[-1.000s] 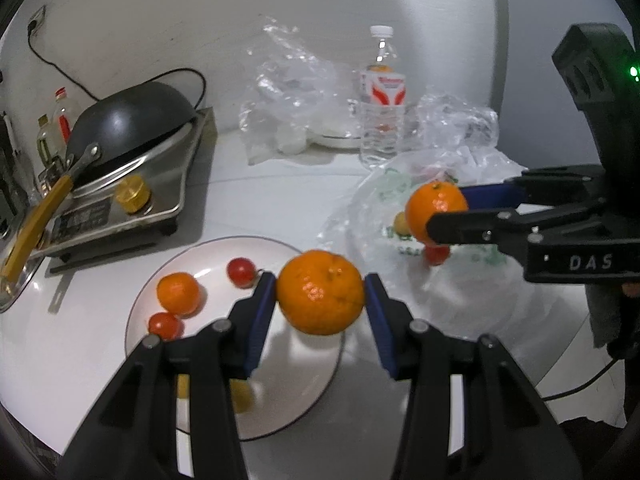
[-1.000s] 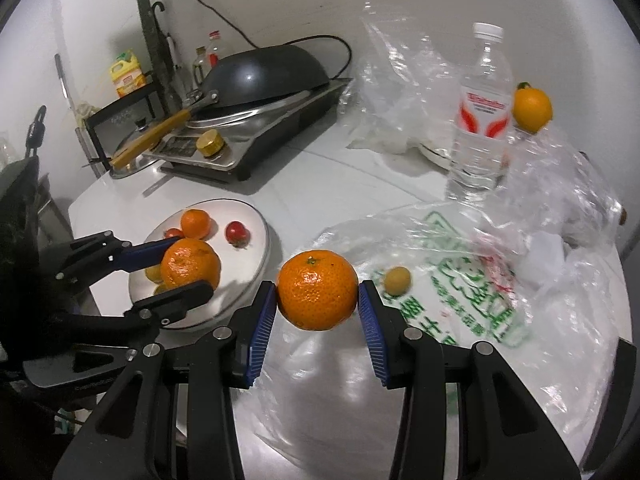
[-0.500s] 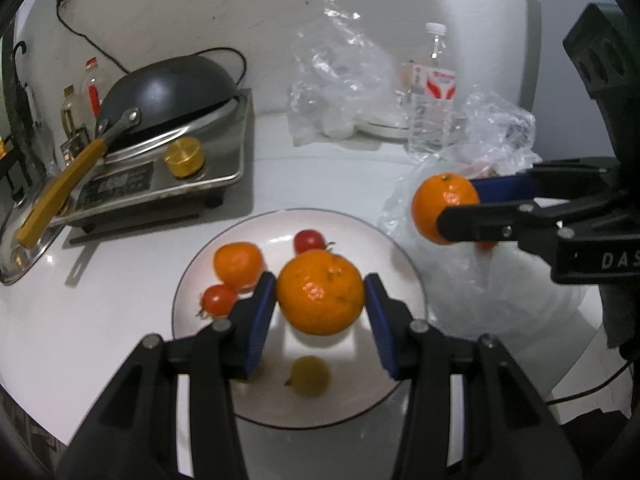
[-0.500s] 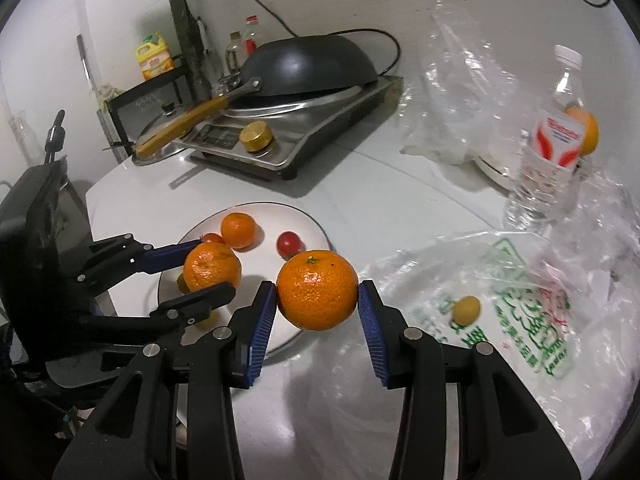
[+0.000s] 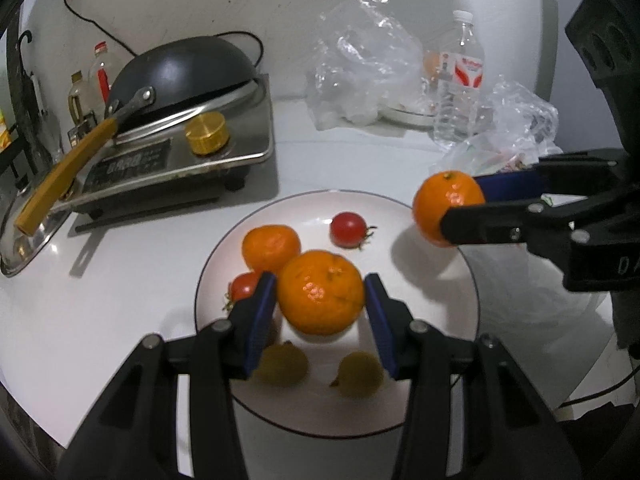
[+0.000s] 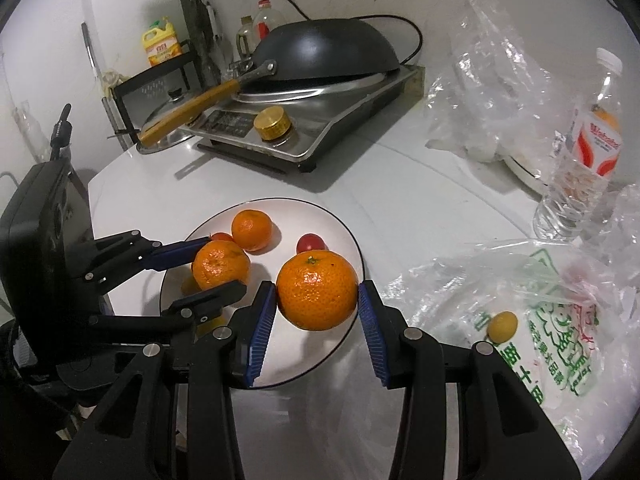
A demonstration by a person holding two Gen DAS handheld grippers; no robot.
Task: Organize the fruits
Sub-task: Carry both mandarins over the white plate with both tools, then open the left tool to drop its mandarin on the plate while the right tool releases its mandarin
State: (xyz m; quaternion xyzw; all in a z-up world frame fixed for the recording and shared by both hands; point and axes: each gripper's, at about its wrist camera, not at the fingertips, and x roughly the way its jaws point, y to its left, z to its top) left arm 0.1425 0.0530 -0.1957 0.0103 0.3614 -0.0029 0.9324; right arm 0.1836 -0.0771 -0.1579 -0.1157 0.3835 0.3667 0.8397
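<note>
Since a second ago both hands have travelled from above the printed plastic bag (image 6: 532, 320) to the round white dark-rimmed plate (image 5: 440, 280), which now fills the left wrist view where it earlier lay low and to the left. The black left gripper (image 5: 320, 298) with blue pads is still clamped on a large orange mandarin (image 5: 320, 292), held above the middle of the plate. The matching right gripper (image 6: 317, 298) keeps its grip on a second stemmed orange mandarin (image 6: 317, 290), hanging over the plate's right rim.

On the plate lie a smaller mandarin (image 5: 271, 248), two red cherry tomatoes (image 5: 348, 229) and two blurred yellow-green fruits (image 5: 358, 374), perhaps kumquats. The second tomato (image 5: 245, 286) is half hidden behind the left pad.

Only the right wrist view shows the small yellow fruit (image 6: 502, 326) left on the bag and the yellow oil jug (image 6: 160, 42) by the wall. Both views show the dark upturned wok (image 6: 324, 46) on the steel cooker (image 6: 304, 120) and the clear water bottle (image 6: 588, 152) on the white table (image 6: 400, 192). An orange fruit behind the bottle is distorted through it.
</note>
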